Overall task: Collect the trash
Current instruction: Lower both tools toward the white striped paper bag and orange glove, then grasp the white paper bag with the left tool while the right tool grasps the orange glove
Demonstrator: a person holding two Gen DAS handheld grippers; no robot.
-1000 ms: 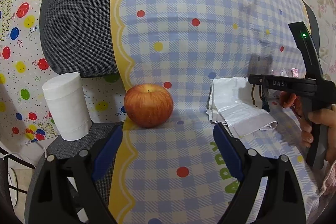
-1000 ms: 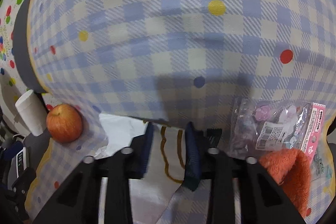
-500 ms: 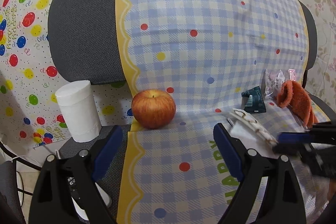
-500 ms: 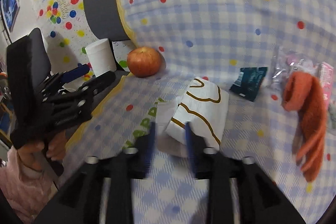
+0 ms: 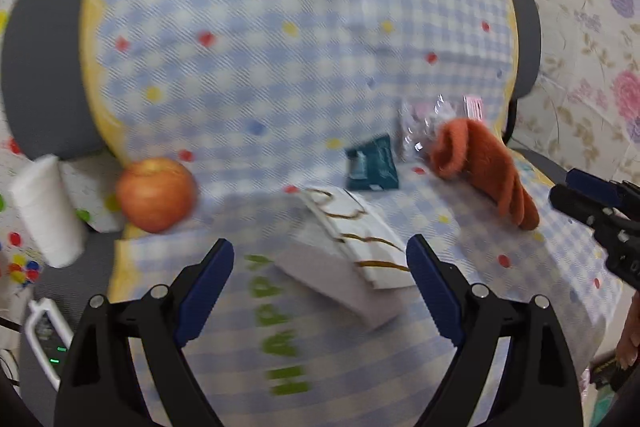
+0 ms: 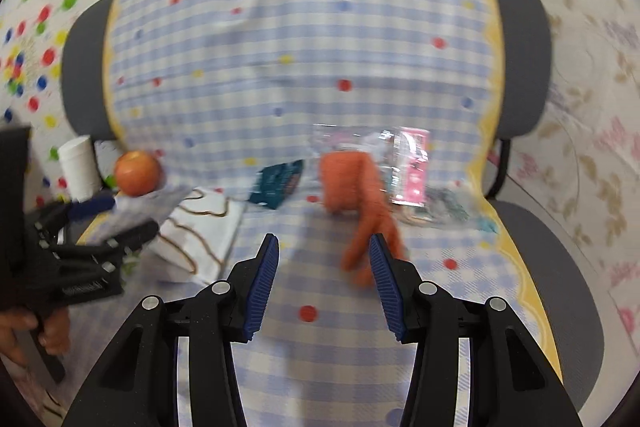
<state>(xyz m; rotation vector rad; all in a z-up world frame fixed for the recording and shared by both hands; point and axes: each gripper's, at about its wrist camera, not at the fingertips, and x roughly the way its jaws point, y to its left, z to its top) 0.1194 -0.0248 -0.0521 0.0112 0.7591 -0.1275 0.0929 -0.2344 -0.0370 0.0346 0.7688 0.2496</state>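
A gray office chair (image 6: 520,39) draped in a blue checked cloth (image 5: 280,27) carries everything, and the trash lies across its seat. Largest is a white paper bag (image 5: 360,247) with brown curls, light, thin and easily crumpled, best pinched at a folded edge; it lies flat just ahead of the left gripper (image 5: 320,283), between its wide-open, empty jaws in that view. An orange sock (image 6: 360,195) is soft and limp and could be taken anywhere along its length; it sits just ahead of the right gripper (image 6: 324,279), whose jaws are opening with nothing between them. Behind it a clear plastic packet (image 6: 400,159) looks slippery and crinkly. The small dark green wrapper (image 5: 372,165) is light and flat. An apple (image 5: 156,193) and a white roll (image 5: 44,211) stand at the left
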